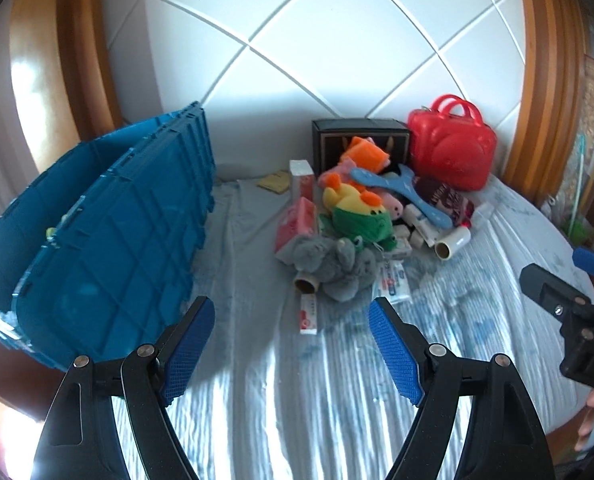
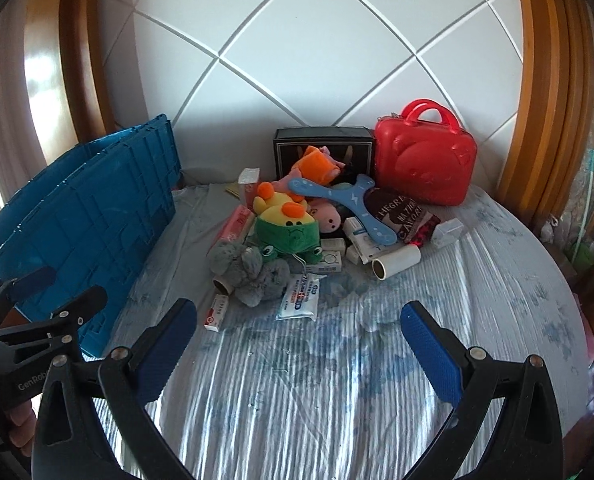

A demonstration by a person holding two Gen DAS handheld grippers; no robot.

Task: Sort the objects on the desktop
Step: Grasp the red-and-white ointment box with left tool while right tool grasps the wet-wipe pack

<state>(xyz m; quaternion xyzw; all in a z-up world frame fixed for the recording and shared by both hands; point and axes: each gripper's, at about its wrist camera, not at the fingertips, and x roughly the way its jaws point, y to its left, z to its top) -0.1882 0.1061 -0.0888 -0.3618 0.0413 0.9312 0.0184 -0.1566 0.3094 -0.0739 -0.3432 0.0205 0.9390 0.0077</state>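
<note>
Both tongs wide and empty, left tongs (image 1: 291, 308), right tongs (image 2: 299, 312), red case's (image 2: 425, 160) bear face plain only from right wrist, blue crate (image 1: 109, 216) nearer in left.

A heap of small things lies on the far middle of the pale blue striped bed cover. Nearest sits a grey plush animal (image 2: 253, 276), slumped on its side, with a brown cardboard tube (image 2: 222, 287) touching its left flank. Just behind it rests a yellow plush duck in a green frog outfit (image 2: 289, 228), upright. A light blue plastic boomerang (image 2: 353, 208) lies flat across the top of the heap. An orange plush toy (image 2: 315, 166) leans against a black cardboard box (image 2: 323, 146) at the far edge. A glossy red plastic handbag (image 2: 425, 164) stands upright to the right. A white lint roller (image 2: 397, 262) lies on its side at the near right. A white wet-wipe pack (image 2: 301, 296) and a small red-and-white carton (image 2: 216, 312) lie flat at the front. A large blue plastic crate (image 2: 89, 224) stands on the left.
</note>
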